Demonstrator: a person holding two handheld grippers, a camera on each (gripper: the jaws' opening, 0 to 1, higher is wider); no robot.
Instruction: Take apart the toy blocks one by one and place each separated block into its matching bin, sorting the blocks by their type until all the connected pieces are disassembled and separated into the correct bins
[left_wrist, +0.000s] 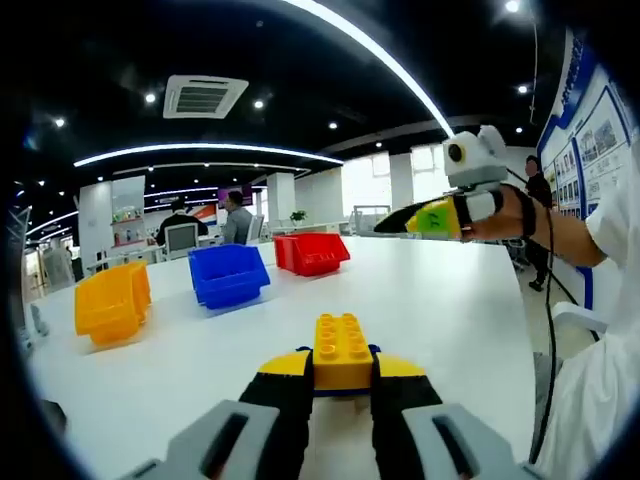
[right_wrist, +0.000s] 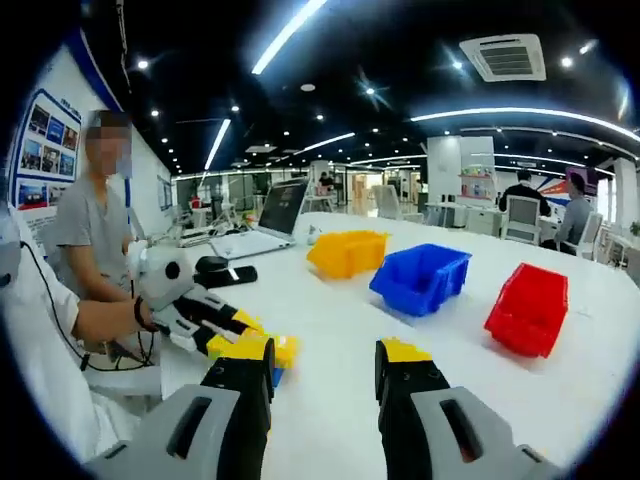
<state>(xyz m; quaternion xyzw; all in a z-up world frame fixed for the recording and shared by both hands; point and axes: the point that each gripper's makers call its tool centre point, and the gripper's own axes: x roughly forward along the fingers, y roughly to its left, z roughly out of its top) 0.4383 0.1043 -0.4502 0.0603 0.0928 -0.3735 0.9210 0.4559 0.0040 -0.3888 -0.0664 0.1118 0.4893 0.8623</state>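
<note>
Left gripper (left_wrist: 343, 385) clamps yellow block (left_wrist: 342, 352); right gripper (right_wrist: 325, 385) wide; white table (left_wrist: 430, 300), office.

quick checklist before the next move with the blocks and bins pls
1. Left gripper shut on yellow block: ok.
2. Blue block under the yellow one separated: not ok, the two look joined.
3. Right gripper free to help: ok, jaws open with nothing between them.
4. Yellow bin, blue bin and red bin open on the table: ok.
5. What is already in the bins: cannot tell.
</note>
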